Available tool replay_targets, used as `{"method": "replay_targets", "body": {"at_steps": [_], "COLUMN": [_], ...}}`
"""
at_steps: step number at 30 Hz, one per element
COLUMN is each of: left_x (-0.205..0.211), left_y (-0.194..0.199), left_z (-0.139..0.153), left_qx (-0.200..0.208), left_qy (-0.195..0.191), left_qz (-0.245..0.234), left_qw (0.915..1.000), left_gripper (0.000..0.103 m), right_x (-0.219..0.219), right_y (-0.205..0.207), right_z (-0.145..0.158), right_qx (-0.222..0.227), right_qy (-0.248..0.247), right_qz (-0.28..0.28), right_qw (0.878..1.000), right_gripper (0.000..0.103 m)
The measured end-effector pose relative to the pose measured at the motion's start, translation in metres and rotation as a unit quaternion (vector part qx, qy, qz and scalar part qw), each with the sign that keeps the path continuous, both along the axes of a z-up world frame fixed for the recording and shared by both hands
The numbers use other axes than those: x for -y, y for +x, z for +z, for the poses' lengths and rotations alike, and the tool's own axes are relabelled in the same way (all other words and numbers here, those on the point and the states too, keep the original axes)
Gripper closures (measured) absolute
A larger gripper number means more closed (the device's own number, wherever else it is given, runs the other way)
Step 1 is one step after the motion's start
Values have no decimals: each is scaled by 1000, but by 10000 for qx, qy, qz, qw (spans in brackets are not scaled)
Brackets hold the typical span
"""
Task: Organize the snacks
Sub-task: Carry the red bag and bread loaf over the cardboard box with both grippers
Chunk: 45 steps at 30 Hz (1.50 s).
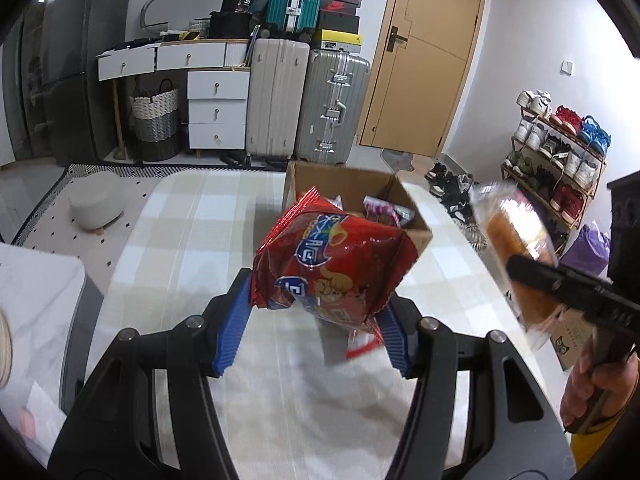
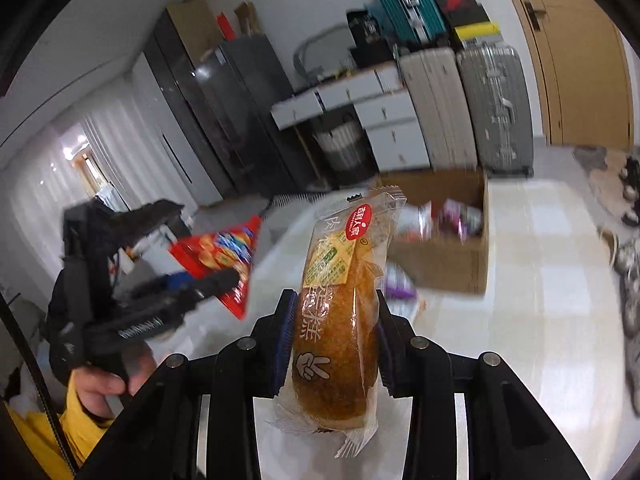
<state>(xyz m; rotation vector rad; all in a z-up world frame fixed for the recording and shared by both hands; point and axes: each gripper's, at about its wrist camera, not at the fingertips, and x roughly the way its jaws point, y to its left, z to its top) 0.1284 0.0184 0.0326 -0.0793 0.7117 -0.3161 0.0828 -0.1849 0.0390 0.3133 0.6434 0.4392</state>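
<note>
Snacks ride clamped above the table, left gripper [image 1: 316, 320] pinching a red bag [image 1: 332, 264], right gripper [image 2: 334, 344] a cake [image 2: 340, 320]; next, I'd guess, comes lowering both into the box [image 1: 416, 216] at frame centre.

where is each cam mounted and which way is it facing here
Left wrist: sits on the left gripper, looking along its blue fingers at the red snack bag they clamp, the cardboard box and suitcases beyond; the right gripper and hand show at right.
Right wrist: sits on the right gripper, looking along its fingers at the wrapped cake they clamp; the left gripper, hand and yellow sleeve show at left.
Shared: both snacks, box, checked table, suitcases.
</note>
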Motion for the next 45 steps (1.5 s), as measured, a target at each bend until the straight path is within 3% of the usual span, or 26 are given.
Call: {"method": "replay_targets", "body": {"at_steps": [7,14,22,27,35,45], "left_x": [27,70,105,111,117,117], "left_y": [68,152,218,242,264,270], "left_z": [27,19,-19,-47,-79,-91], "left_qx": [-77,-484,-878,-1129,-1325,-1319], "left_qy": [69,127,173,156,182,295], "left_qz": [-214,-501,-679,-733,-760,-799], "left_qw": [9997,9975,9937,9908,9881,9876], "left_gripper": [47,47,47,46,46,44], "right_x": [13,24,42,35,31,30], "right_y": [61,137,227,253,267,274], "right_z": [51,67,33,-5,-40,-64], "right_qx": [285,279,-269,-669,-960,-1141], "right_qy": [59,-33,145,12,-133,-208], "right_qz": [72,34,-141,-86,-80,-139], "right_qw": [9996,9996,9994,9977,9953,9932], "right_gripper": [67,67,67,67,67,67]}}
